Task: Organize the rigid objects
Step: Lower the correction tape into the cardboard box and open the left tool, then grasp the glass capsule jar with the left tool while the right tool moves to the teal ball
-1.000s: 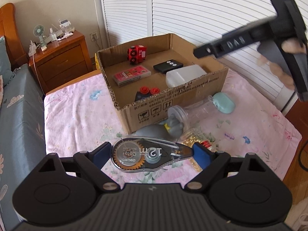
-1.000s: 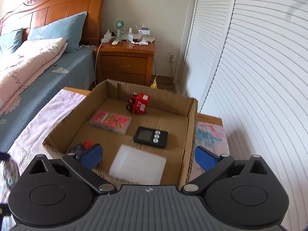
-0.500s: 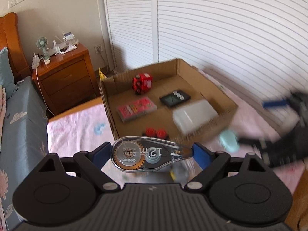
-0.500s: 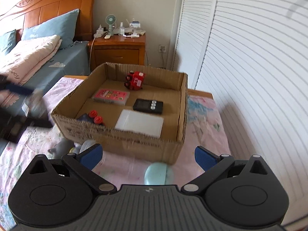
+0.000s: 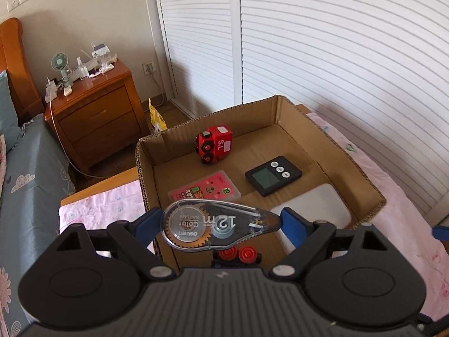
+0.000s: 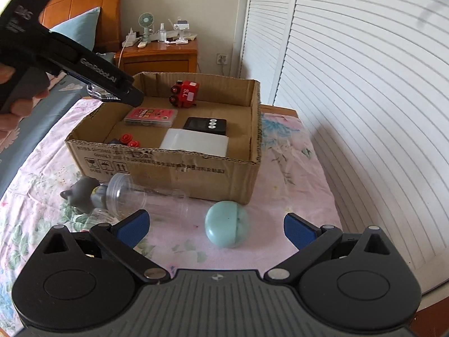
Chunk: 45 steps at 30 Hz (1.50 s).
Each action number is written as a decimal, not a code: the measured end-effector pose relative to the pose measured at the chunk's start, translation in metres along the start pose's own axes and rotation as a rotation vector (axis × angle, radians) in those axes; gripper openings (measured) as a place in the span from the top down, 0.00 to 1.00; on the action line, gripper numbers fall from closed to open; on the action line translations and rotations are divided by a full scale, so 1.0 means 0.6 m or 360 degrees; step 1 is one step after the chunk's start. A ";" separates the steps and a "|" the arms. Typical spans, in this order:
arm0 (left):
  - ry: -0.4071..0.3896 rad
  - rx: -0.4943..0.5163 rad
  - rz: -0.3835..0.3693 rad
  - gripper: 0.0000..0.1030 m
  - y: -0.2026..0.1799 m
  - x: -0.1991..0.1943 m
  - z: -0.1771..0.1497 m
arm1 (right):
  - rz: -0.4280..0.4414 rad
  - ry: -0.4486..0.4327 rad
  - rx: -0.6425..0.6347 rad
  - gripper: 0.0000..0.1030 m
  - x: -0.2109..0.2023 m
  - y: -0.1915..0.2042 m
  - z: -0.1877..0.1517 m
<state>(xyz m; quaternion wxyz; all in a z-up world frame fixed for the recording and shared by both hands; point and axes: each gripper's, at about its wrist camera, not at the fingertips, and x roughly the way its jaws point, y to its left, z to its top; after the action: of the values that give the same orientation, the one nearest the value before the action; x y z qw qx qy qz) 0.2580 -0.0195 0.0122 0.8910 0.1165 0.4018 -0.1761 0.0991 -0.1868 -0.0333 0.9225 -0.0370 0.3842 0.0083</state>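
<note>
My left gripper [image 5: 220,224] is shut on a clear correction tape dispenser [image 5: 213,226] and holds it above the near left part of the open cardboard box [image 5: 362,179]; the tape also shows under the left gripper in the right wrist view [image 6: 103,95]. The box [image 6: 174,165] holds a red toy car [image 5: 214,147], a pink card case [image 5: 204,192], a black timer [image 5: 273,175], a white case [image 5: 317,207] and a small toy with red wheels [image 5: 238,252]. My right gripper [image 6: 216,227] is open and empty, low over the bed before the box, just short of a pale green ball [image 6: 226,223].
A clear plastic jar [image 6: 140,196] and a grey toy figure [image 6: 84,195] lie on the pink floral sheet [image 6: 280,238] in front of the box. A wooden nightstand [image 5: 95,118] stands behind the box. White louvred doors [image 5: 336,42] run along the right.
My left gripper has carried the tape dispenser up and forward over the box. My right gripper has pulled back from over the box and dropped low in front of it, by the green ball.
</note>
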 end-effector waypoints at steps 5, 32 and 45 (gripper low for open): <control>-0.0044 -0.0074 0.0032 0.09 0.007 0.020 0.010 | 0.0007 -0.0018 0.0044 0.00 -0.001 -0.013 0.002; -0.0106 -0.0139 0.0046 0.02 -0.028 -0.114 -0.106 | 0.0103 -0.0108 0.0015 0.00 -0.027 -0.020 -0.042; -0.0047 -0.0152 0.0026 0.02 -0.110 -0.111 -0.233 | 0.0107 0.0091 -0.0022 0.00 0.028 -0.024 -0.144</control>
<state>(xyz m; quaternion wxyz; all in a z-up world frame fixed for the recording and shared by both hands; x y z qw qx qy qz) 0.0958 -0.0163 -0.0325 0.9028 0.0746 0.3957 -0.1512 0.0503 -0.2076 -0.1047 0.9100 -0.0305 0.4114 0.0408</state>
